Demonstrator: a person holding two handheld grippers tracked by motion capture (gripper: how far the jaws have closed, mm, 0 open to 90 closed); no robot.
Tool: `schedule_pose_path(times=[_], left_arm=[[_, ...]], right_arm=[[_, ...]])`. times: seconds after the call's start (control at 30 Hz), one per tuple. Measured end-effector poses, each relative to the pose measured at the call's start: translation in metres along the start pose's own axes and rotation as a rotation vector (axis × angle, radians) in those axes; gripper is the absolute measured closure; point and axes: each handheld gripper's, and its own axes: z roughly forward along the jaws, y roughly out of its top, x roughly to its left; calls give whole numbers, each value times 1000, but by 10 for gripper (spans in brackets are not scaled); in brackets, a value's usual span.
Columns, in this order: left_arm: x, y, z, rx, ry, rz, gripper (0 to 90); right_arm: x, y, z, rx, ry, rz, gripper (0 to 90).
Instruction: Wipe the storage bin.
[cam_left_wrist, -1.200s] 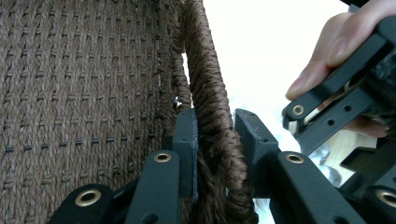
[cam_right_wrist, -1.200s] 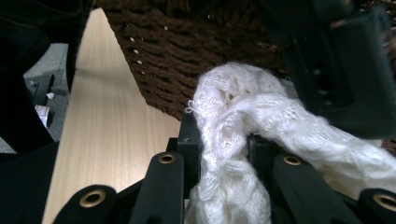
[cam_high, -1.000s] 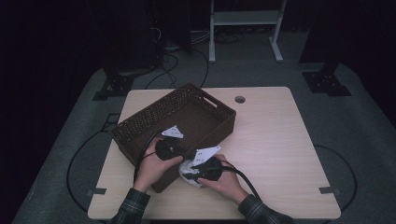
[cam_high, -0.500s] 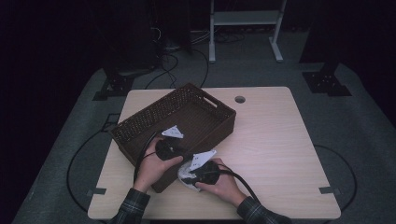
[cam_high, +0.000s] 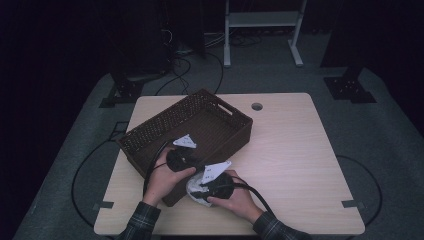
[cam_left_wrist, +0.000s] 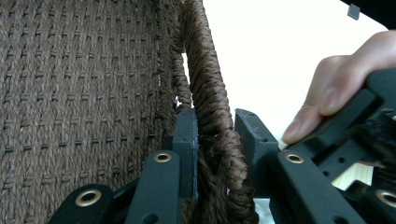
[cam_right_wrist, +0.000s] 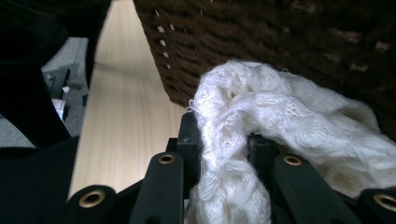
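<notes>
The left gripper (cam_left_wrist: 215, 135) is clamping the basket (cam_high: 150, 137) rim; the right gripper (cam_right_wrist: 224, 140) is grasping white knitwear (cam_right_wrist: 261, 112) beside it (bare table (cam_high: 300, 150) beyond).

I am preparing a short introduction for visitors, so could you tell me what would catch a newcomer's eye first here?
A dark woven basket sits slanted on the pale table. At its near corner, the left hand-held gripper clamps the basket's rim. Beside it, the right hand-held gripper holds a white knitted cloth.

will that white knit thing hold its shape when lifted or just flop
The knit probably flops: it bunches and droops over the right gripper already. Likely light, given its loose open weave. Its fuzzy yarn may snag on the basket.
</notes>
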Motion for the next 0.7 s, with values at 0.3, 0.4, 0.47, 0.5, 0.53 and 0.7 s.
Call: schedule_pose_path(times=[0.3,0.4,0.47,0.5,0.53,0.7], left_arm=[[0,0,0,1,0,-2,704],[0,0,0,2,-1,-3,704],[0,0,0,2,-1,-3,704],[0,0,0,2,0,-2,703],[0,0,0,2,0,-2,704],[0,0,0,2,1,-1,704]], right_arm=[[9,12,-9,-47,8,-29,722],[11,16,-14,-67,7,-40,722],[12,17,-14,-68,5,-42,722],[12,17,-13,-68,6,-41,722],[11,17,-11,-65,10,-38,722],[10,13,1,-24,20,-40,722]])
